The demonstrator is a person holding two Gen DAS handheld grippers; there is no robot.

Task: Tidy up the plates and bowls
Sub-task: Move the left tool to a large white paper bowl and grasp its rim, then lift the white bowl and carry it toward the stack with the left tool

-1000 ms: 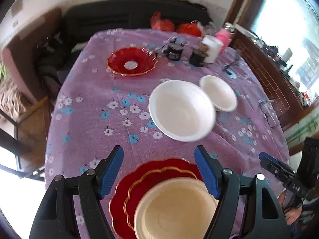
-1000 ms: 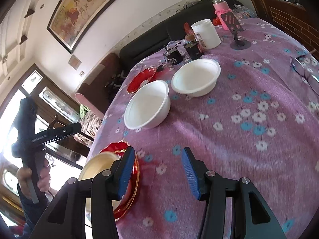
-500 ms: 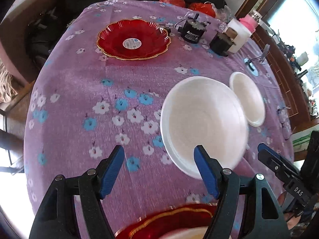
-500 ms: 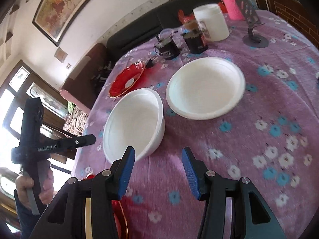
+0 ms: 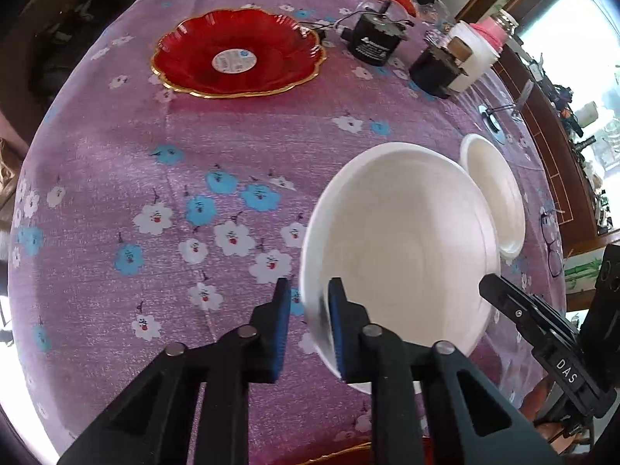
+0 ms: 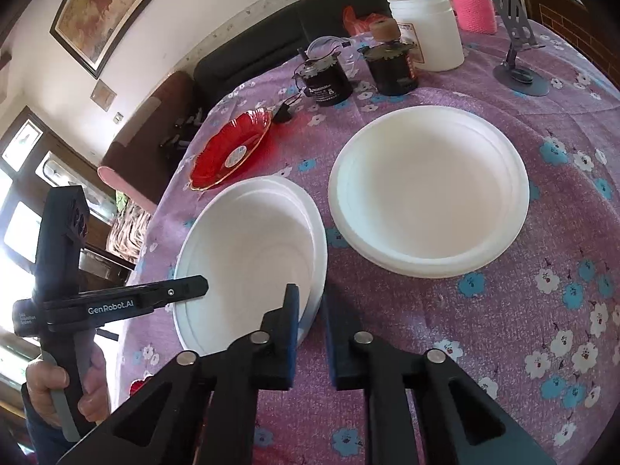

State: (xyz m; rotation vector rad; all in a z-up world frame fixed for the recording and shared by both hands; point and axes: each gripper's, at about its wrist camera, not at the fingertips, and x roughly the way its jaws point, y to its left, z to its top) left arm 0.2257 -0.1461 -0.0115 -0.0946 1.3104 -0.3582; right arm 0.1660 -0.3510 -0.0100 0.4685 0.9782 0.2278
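A deep white foam bowl point(image 5: 403, 248) sits on the purple flowered tablecloth point(image 5: 155, 162). My left gripper point(image 5: 309, 306) is shut on its near left rim. My right gripper point(image 6: 310, 310) is shut on its right rim; the bowl also shows in the right wrist view point(image 6: 252, 259). A stack of shallow white foam plates point(image 6: 430, 190) lies just right of the bowl, also seen in the left wrist view point(image 5: 496, 190). A red gold-rimmed glass plate point(image 5: 236, 54) lies at the far left, also in the right wrist view point(image 6: 232, 151).
Two black jars point(image 6: 329, 77) point(image 6: 391, 66), a white tub point(image 6: 426, 31), a pink-covered bottle point(image 6: 471, 4) and a phone stand point(image 6: 519, 54) stand at the table's far side. Glasses point(image 5: 552, 232) lie at the right. A red plate's edge point(image 5: 341, 455) shows below the left gripper.
Both grippers moved forward to the deep white bowl and closed on opposite sides of its rim. The near red plate stack has dropped almost out of view.
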